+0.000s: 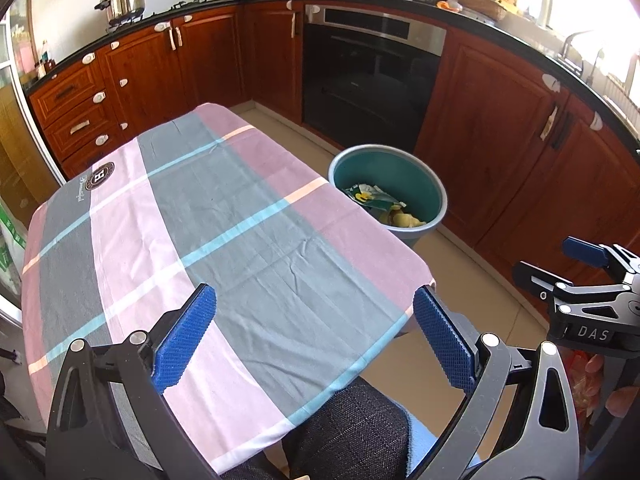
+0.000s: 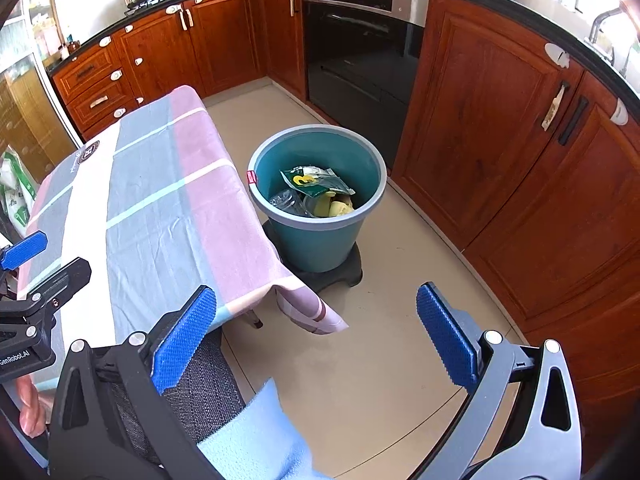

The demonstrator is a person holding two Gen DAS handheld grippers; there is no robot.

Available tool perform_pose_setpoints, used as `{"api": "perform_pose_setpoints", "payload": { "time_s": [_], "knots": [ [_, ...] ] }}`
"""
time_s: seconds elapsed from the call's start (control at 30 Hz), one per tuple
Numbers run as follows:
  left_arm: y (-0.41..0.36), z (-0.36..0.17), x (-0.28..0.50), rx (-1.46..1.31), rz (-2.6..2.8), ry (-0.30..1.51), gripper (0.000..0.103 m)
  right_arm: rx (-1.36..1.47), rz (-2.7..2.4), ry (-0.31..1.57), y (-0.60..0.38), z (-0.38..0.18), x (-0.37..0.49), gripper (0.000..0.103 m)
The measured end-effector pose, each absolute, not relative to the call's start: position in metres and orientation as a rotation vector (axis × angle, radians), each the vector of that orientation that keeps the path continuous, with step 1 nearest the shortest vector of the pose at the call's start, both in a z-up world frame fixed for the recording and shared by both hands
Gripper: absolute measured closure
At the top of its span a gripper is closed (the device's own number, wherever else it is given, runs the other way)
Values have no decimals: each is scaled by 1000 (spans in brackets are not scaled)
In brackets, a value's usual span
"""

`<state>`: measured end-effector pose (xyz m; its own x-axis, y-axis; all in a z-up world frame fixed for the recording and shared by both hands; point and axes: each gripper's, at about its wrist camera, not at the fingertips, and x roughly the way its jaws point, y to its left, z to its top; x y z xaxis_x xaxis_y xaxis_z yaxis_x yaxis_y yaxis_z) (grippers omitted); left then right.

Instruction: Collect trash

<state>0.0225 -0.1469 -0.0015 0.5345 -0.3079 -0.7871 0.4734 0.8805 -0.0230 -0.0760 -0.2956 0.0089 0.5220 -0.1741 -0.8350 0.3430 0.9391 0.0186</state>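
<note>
A teal bucket [image 2: 320, 236] stands on a black base on the floor, right of the table. Inside it lie a green wrapper [image 2: 316, 182], clear plastic and yellowish scraps [image 2: 338, 208]; the left wrist view shows the bucket [image 1: 420, 188] partly behind the table's edge. My left gripper [image 1: 316, 340] hangs open above the near end of the checked tablecloth [image 1: 224, 216], holding nothing. My right gripper [image 2: 316, 340] is open over the floor beside the table's corner, empty. No loose trash shows on the cloth.
Wooden cabinets [image 2: 500, 120] and a built-in oven [image 2: 360, 48] line the kitchen wall behind the bucket. The cloth's corner [image 2: 312, 312] droops off the table. A dark grey chair cushion [image 1: 352, 432] and a light blue sleeve [image 2: 260, 440] sit below the grippers.
</note>
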Motion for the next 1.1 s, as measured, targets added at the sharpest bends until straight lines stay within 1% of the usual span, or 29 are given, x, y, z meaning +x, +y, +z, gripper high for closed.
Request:
{"api": "perform_pose_setpoints", "payload": {
  "time_s": [0.63,1.1],
  "knots": [
    [-144,-35,40,212,-434,950,4,175,-280,1055,-286,-27,-53,7],
    [-138,-45,50,202,-413,974,4,157,-268,1076,-280,-32,-40,7]
  ]
}}
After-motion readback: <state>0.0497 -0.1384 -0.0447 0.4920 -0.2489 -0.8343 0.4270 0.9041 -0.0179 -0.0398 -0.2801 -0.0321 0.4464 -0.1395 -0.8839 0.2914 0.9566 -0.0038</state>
